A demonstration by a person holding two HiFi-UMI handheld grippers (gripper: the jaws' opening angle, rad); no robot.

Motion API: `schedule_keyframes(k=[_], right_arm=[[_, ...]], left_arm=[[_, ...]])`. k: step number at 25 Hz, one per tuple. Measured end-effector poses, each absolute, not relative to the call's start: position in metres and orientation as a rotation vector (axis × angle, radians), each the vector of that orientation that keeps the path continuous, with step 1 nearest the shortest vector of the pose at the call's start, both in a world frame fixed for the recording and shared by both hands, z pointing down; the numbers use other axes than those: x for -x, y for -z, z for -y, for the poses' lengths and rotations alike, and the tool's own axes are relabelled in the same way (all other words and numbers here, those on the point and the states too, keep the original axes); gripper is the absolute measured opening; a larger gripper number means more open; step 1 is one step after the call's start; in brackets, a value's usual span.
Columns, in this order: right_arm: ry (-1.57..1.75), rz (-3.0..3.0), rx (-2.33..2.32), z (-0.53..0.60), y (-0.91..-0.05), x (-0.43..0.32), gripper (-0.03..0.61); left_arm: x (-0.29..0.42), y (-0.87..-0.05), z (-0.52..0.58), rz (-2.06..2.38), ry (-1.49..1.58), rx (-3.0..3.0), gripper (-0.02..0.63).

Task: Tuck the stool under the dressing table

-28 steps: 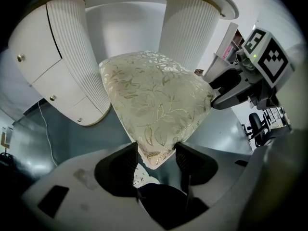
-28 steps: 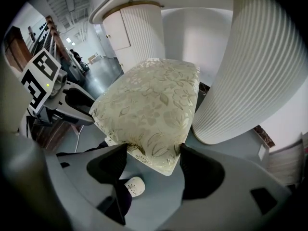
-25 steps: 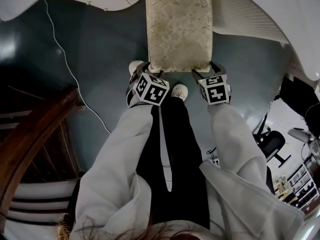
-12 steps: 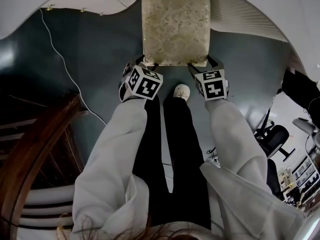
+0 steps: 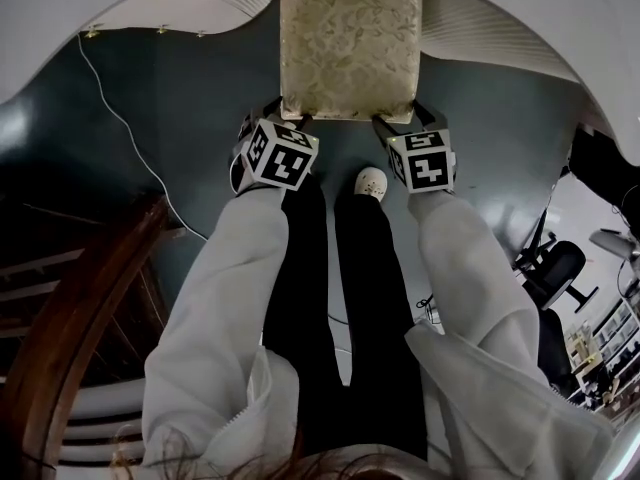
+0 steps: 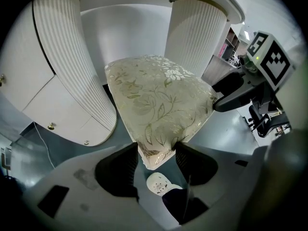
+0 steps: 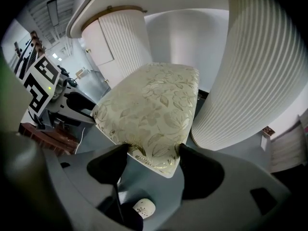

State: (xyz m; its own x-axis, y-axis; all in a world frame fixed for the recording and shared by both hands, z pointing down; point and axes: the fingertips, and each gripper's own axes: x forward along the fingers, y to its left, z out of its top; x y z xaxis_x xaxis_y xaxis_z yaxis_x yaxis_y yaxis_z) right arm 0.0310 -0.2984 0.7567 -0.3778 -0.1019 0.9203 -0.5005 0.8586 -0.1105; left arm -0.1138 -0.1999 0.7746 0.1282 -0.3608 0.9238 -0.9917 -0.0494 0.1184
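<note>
The stool (image 5: 348, 38), with a cream floral cushion, stands on the dark floor between the dressing table's two white fluted pedestals (image 5: 490, 33). My left gripper (image 5: 285, 118) is shut on the cushion's near left corner (image 6: 154, 150), and both its pads press the fabric. At the near right corner (image 7: 156, 153) my right gripper (image 5: 395, 120) grips the stool the same way. In the left gripper view the stool (image 6: 154, 100) sits between the pedestals (image 6: 67, 57), with the tabletop overhead. The right gripper view shows a pedestal (image 7: 250, 66) close beside the cushion (image 7: 154, 105).
A white cable (image 5: 130, 128) trails over the floor at left. Dark wooden furniture (image 5: 70, 298) stands at lower left. An office chair (image 5: 555, 273) and clutter sit at far right. The person's white shoe (image 5: 371, 182) is just behind the stool.
Both grippers and the stool have moved up the picture toward the dressing table, and the stool's far end now lies deeper between the pedestals. The grips are unchanged.
</note>
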Motion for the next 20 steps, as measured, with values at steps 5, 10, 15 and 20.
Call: schedule_keyframes(k=[5, 10, 15, 20], right_arm=[[-0.472, 1.943, -0.479, 0.306, -0.757, -0.016, 0.394], [-0.472, 1.966, -0.514, 0.314, -0.756, -0.007, 0.394], [-0.446, 2.033, -0.570, 0.321, -0.756, 0.001, 0.393], [-0.417, 2.097, -0.610, 0.330, -0.756, 0.008, 0.391]], left_arm=[[0.131, -0.773, 0.210, 1.396, -0.922, -1.557, 0.244], [0.142, -0.773, 0.221, 1.426, -0.916, -1.587, 0.241], [0.149, -0.772, 0.229, 1.494, -0.910, -1.581, 0.239], [0.157, -0.772, 0.239, 1.550, -0.888, -1.584, 0.230]])
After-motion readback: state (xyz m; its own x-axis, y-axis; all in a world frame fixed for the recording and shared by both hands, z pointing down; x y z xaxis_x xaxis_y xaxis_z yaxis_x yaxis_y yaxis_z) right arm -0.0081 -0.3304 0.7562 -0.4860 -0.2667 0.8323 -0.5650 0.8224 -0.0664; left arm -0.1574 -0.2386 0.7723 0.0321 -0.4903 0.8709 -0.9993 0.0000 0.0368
